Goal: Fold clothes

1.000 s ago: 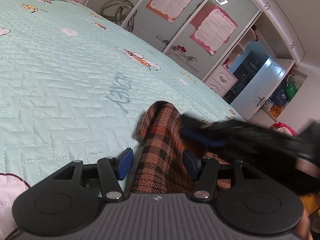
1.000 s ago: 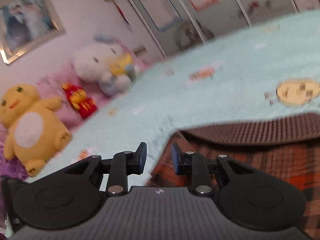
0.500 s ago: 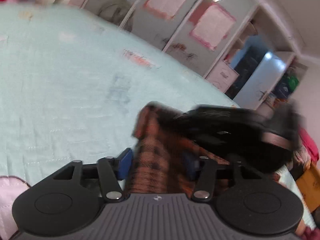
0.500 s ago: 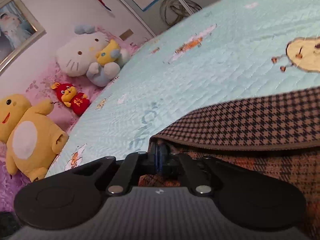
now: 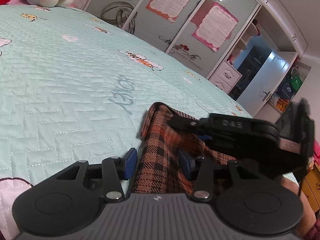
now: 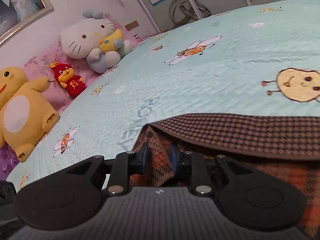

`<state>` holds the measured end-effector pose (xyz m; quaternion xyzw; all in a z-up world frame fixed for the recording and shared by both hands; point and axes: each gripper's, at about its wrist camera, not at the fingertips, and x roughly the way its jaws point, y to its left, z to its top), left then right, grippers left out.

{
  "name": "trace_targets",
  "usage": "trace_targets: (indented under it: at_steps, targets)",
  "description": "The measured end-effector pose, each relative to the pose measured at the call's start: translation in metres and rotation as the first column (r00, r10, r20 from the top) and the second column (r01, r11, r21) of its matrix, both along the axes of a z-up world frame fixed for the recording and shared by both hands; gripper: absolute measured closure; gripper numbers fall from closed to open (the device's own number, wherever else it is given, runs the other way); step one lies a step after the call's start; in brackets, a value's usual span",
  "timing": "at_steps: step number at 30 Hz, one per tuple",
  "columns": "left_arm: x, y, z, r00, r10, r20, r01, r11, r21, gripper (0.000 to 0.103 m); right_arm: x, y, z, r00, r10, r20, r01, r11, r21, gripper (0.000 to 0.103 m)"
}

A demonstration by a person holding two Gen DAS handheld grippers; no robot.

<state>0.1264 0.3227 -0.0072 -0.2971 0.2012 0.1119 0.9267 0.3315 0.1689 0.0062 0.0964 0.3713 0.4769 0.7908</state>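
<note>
left wrist view: plaid garment [image 5: 160, 160] lies on the bed [image 5: 60, 80] near its right-hand edge, long axis running away from the camera.
left claw [image 5: 158, 161]: jaws apart, a ridge of the cloth standing between them; right pad half hidden by it, so contact there is unclear. Jaws have just been narrowing.
right claw [image 5: 181, 123]: comes in from the right, tip at the far corner of the garment, so it is the nearer hand to that corner.
right wrist view: right claw [image 6: 159, 157] clamped on a folded plaid corner; houndstooth band [image 6: 250, 134] runs off right, just above.
judgement: next move likely turns on carrying this corner along the long axis.
</note>
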Motion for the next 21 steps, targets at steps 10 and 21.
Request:
trace_targets:
  at_steps: [10,21]
  targets:
    - [-0.015,-0.026,0.021,0.987,-0.04,0.154,0.013,0.985,0.173,0.047,0.006,0.025,-0.008,0.999,0.045,0.029,-0.045,0.999,-0.01,0.095]
    - [0.018,-0.007,0.004,0.983,-0.179,0.046,0.179,0.984,0.008,0.043,-0.007,0.016,0.004,0.996,0.001,0.084,0.004,0.998,-0.062,0.085]
